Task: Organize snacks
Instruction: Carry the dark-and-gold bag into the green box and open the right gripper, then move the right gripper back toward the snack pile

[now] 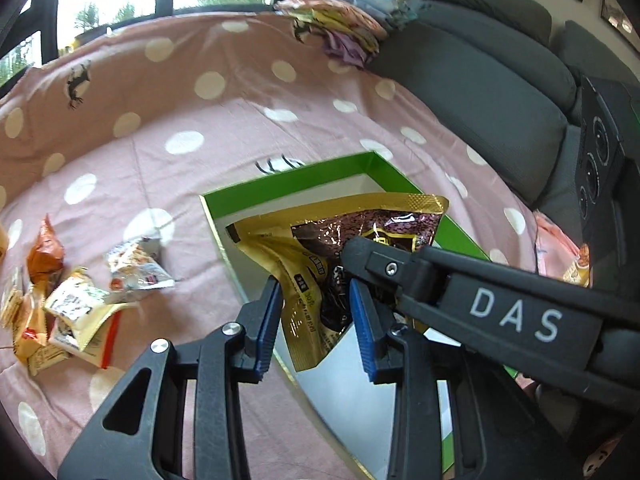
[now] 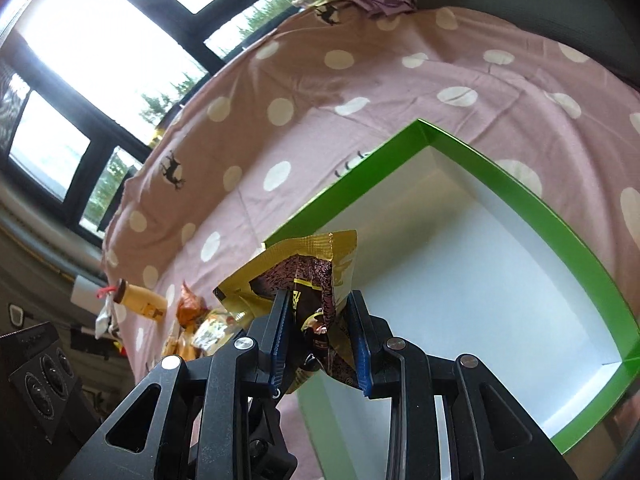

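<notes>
Gold snack bag held over the green box by two grippers.

In the left wrist view, from the left, a heap of small snack packets [image 1: 68,312] lay on the pink dotted cloth [image 1: 168,92]; their print was too small to read. The left gripper [image 1: 316,324] had its blue jaws part way open, and the lower corner of the gold and brown snack bag [image 1: 320,248] hung between them, touching or nearly touching the pads; whether they pressed it I could not tell. The bag's print was not legible. Behind it stood the green box [image 1: 288,176] with a white inside. The right gripper [image 2: 320,340] came from the right with the letters "DAS" on its arm. In the right wrist view its jaws stood part open around the crumpled bag, which was above the box's near left corner.
</notes>
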`<act>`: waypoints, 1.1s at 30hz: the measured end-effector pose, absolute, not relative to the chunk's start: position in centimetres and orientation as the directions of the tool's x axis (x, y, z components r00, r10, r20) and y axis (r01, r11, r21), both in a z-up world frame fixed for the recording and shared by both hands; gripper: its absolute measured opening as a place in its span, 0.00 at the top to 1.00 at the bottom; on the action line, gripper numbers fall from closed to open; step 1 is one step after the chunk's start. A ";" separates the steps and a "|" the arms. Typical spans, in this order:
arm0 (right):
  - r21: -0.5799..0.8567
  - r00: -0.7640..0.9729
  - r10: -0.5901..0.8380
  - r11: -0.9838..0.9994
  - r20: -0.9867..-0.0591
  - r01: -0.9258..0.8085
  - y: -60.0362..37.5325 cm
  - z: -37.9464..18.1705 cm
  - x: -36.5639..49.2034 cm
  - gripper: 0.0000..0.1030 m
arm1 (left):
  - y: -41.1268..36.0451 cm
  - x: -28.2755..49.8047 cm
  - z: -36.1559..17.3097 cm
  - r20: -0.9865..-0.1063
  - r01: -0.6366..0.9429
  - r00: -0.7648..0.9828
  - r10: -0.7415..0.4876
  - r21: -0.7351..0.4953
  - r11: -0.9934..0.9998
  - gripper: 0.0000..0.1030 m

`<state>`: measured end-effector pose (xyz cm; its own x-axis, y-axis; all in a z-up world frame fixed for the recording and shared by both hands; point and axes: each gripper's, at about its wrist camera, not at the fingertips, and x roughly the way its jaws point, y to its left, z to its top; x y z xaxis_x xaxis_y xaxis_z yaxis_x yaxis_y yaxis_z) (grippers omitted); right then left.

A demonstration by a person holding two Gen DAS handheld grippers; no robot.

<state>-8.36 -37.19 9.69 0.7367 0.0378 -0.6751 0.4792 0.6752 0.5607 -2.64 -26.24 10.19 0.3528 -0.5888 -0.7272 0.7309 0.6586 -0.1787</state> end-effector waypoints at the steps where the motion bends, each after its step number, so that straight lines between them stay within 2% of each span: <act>1: 0.562 0.731 0.037 0.665 -0.682 0.491 -37.6 9.4 -8.4 0.70 | -26.7 -2.6 9.9 -0.735 0.732 0.348 -0.582 -0.174 0.659 0.68; 6: 0.554 0.691 0.030 0.624 -0.722 0.552 -39.0 7.9 -8.4 0.70 | -27.6 -2.2 8.7 -0.758 0.726 0.310 -0.573 -0.200 0.658 0.68; 9: 0.541 0.671 0.015 0.605 -0.741 0.584 -39.4 7.4 -8.4 0.69 | -27.6 -2.2 8.2 -0.763 0.713 0.310 -0.567 -0.208 0.670 0.64; 12: 0.536 0.662 0.012 0.597 -0.750 0.597 -39.6 7.3 -8.6 0.65 | -27.3 -2.4 8.3 -0.760 0.707 0.314 -0.569 -0.213 0.675 0.55; 15: 0.522 0.677 -0.022 0.619 -0.736 0.587 -39.4 7.9 -8.8 0.45 | -26.4 -2.7 9.1 -0.737 0.709 0.350 -0.578 -0.195 0.678 0.38; 16: 0.517 0.689 -0.045 0.627 -0.723 0.583 -39.2 8.3 -9.0 0.34 | -25.9 -2.8 9.6 -0.725 0.707 0.368 -0.581 -0.188 0.682 0.33; 17: 0.513 0.701 -0.066 0.632 -0.710 0.580 -39.0 8.8 -9.2 0.26 | -25.4 -2.9 10.0 -0.716 0.703 0.383 -0.583 -0.183 0.687 0.29; 18: 0.509 0.708 -0.081 0.638 -0.702 0.578 -38.8 9.2 -9.2 0.25 | -24.4 -2.9 10.5 -0.702 0.696 0.399 -0.589 -0.186 0.693 0.23; 24: 0.517 0.762 -0.064 0.698 -0.644 0.496 -37.0 10.9 -8.8 0.23 | -17.6 -2.2 12.5 -0.641 0.585 0.502 -0.581 -0.243 0.774 0.13; 29: 0.548 0.804 0.017 0.740 -0.595 0.390 -34.7 11.9 -7.5 0.18 | -10.2 -1.5 13.3 -0.639 0.402 0.626 -0.447 -0.227 0.887 0.13; 30: 0.557 0.808 0.045 0.747 -0.587 0.363 -34.1 12.0 -7.0 0.17 | -8.7 -1.7 13.2 -0.635 0.369 0.643 -0.427 -0.231 0.900 0.11; 31: 0.564 0.810 0.072 0.753 -0.582 0.339 -33.5 12.0 -6.5 0.17 | -6.9 -1.8 13.0 -0.631 0.329 0.661 -0.407 -0.243 0.912 0.03; 33: 0.580 0.799 0.147 0.764 -0.583 0.283 -32.1 11.7 -5.0 0.17 | -3.8 -2.0 12.5 -0.624 0.259 0.687 -0.373 -0.270 0.927 0.01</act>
